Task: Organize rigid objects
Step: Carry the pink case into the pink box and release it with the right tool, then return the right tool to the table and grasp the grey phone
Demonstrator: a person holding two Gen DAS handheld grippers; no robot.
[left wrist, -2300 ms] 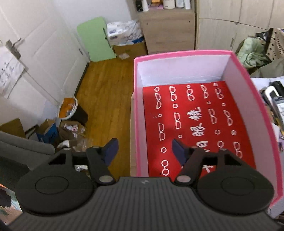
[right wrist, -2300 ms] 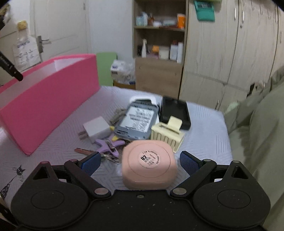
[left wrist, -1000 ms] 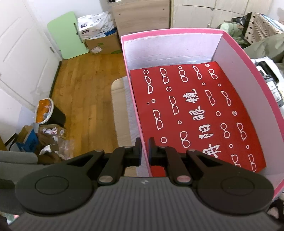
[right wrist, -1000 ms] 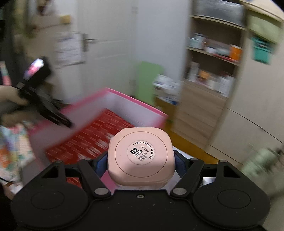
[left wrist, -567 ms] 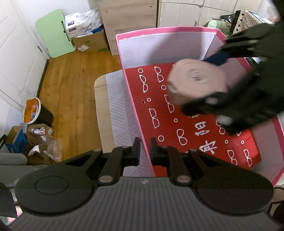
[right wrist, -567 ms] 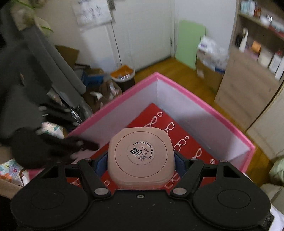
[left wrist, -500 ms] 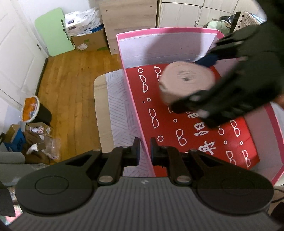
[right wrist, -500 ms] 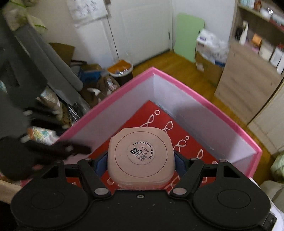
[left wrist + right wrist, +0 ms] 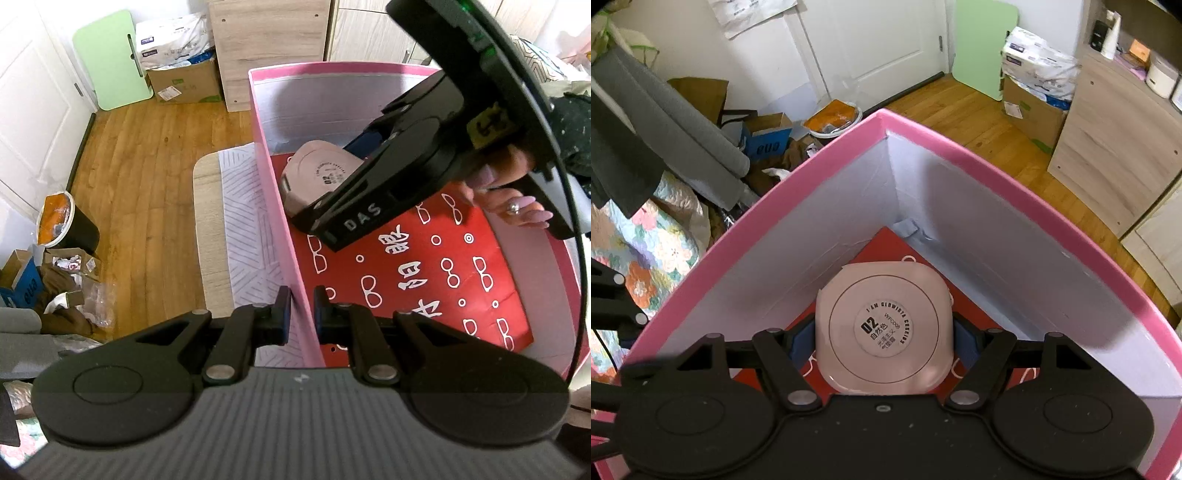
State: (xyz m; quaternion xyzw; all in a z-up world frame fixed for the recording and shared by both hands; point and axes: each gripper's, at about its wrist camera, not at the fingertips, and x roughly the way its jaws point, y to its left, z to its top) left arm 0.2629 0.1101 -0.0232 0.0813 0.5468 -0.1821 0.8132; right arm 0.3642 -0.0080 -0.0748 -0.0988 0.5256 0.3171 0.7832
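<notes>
The left gripper [image 9: 302,310] is pinching the near side wall of the pink cardboard box with the white inner walls [image 9: 280,221], one finger outside, one inside, jaws nearly pressed together on that thin wall. The right gripper [image 9: 884,341] is down inside the box, its blue pads [image 9: 799,341] clamped on both sides of the rounded-square pale pink plastic compact case [image 9: 884,328] with the round label on its lid. That case sits in the far corner of the box, over the red paper lining printed with white glasses [image 9: 424,273]. Whether it touches the lining I cannot tell. A hand [image 9: 509,192] grips the right tool's handle.
</notes>
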